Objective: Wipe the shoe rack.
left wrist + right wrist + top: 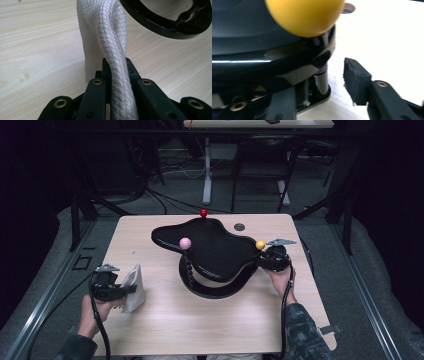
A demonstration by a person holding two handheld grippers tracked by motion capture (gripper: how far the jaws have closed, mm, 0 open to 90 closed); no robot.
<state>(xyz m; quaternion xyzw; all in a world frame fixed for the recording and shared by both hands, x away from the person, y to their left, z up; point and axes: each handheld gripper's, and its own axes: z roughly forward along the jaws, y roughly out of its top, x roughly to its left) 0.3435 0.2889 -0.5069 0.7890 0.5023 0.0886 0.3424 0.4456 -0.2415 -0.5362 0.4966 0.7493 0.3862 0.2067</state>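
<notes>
A glossy black wavy-edged top [210, 247] stands on a black ring base [215, 290] at the middle of the wooden table [200, 325]. It carries a pink ball [185, 243], a red ball [203, 213] and a yellow ball [260, 245]. My right gripper [263, 260] sits at its right end, just under the yellow ball [304, 15]. Its jaws stand apart around a thin black post [322, 80]; the right pad [357, 82] touches nothing. At the table's left, my left gripper [125, 290] is shut on a folded white cloth [136, 279], which rises from between the jaws [105, 30].
A round cable hole [239, 226] lies in the table behind the black top. The ring base [160, 22] curves close ahead of the cloth. A beaded post [189, 270] hangs under the pink ball. Desk legs and cables stand on the floor beyond the far edge.
</notes>
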